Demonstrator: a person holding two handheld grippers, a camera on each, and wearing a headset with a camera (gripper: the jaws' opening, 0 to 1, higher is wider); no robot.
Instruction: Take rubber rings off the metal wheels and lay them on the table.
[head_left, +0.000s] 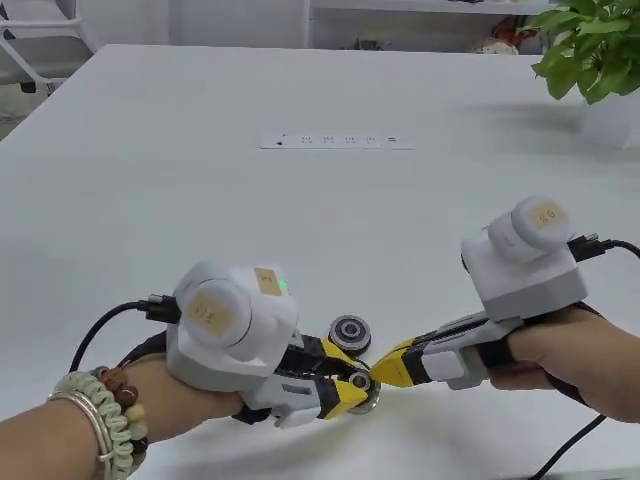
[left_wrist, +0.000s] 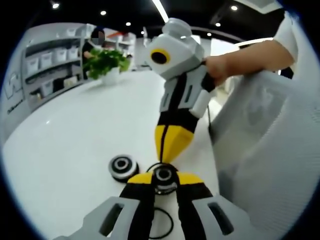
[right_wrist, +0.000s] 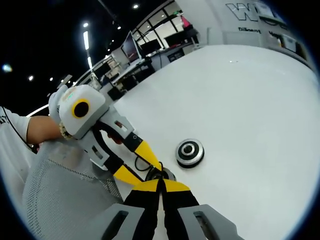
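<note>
My left tongs (head_left: 345, 388) clamp a metal wheel (left_wrist: 163, 174) low over the white surface (head_left: 300, 220). My right tongs (right_wrist: 161, 182), pinched shut, grip its rubber ring (left_wrist: 151, 166). A second wheel (head_left: 350, 331) lies just beside them. A loose ring (left_wrist: 161, 226) lies under my left tongs.

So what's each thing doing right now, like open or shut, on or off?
Left gripper: shut on the held wheel.
Right gripper: shut, seems to pinch the pulled ring.
Pulled ring: partly drawn off the held wheel.
Other wheel: lying flat on the table, dark ring on it.
Loose ring: off, flat on the table.
</note>
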